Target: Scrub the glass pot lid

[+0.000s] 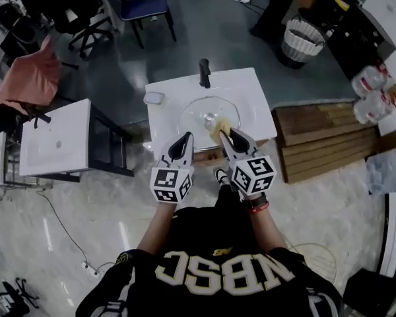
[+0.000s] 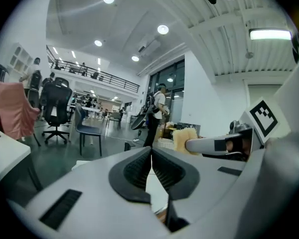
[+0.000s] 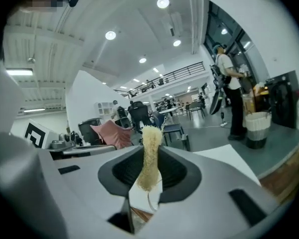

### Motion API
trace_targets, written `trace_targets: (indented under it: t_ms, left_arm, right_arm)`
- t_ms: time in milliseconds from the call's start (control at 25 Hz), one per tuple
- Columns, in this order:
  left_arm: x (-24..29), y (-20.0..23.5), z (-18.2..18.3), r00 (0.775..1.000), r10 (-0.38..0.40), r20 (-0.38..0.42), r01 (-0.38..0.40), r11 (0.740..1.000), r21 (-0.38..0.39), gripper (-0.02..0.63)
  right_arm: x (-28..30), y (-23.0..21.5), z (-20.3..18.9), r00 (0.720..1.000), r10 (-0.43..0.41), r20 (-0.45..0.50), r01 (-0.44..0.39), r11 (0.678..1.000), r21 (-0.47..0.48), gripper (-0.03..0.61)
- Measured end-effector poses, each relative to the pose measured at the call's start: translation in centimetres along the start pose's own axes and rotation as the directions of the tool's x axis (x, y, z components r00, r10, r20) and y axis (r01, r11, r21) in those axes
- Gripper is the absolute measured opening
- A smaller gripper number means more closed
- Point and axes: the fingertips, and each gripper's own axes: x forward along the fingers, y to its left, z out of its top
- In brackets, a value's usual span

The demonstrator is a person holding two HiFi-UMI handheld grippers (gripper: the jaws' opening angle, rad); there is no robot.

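Observation:
The glass pot lid (image 1: 199, 110) lies in the round basin of the white sink (image 1: 247, 88), its knob near the middle. My right gripper (image 1: 227, 135) is shut on a yellow sponge (image 1: 219, 129) held above the sink's front edge; in the right gripper view the sponge (image 3: 150, 156) stands upright between the jaws of the right gripper (image 3: 150, 171). My left gripper (image 1: 184, 142) hovers just left of it at the sink's front, jaws pressed together with nothing between them. In the left gripper view the left gripper (image 2: 151, 156) points out over the room, and the sponge (image 2: 184, 138) shows at the right.
A black faucet (image 1: 204, 72) stands at the sink's back edge, a small soap dish (image 1: 154, 98) at its left corner. A second white sink unit (image 1: 53, 137) stands to the left, wooden pallets (image 1: 323, 140) to the right. Chairs and a waste basket (image 1: 301, 40) are farther back.

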Motion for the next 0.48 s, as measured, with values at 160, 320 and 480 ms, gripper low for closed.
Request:
trace_targets:
  t_ms: [160,320,480]
  left_arm:
    - [3.3,2.5,0.4,0.988,0.152,0.021,-0.152,0.988,-0.011,0.017]
    - [6.8,4.3,-0.2,0.965,0.264,0.012,-0.263,0.964,-0.046,0.017]
    - [9.7,5.5,-2.7,0.935,0.352,-0.047,-0.354,0.933,-0.066,0.015]
  right_arm:
    - [4.9,-1.9,2.2,0.988,0.150,-0.043,-0.152,0.987,-0.049,0.092]
    - [7.8,-4.5,3.6,0.967,0.246,-0.069,-0.251,0.964,-0.088,0.092]
    - [10.7,-7.9,2.3,0.948,0.297,-0.117,-0.304,0.951,-0.051,0.092]
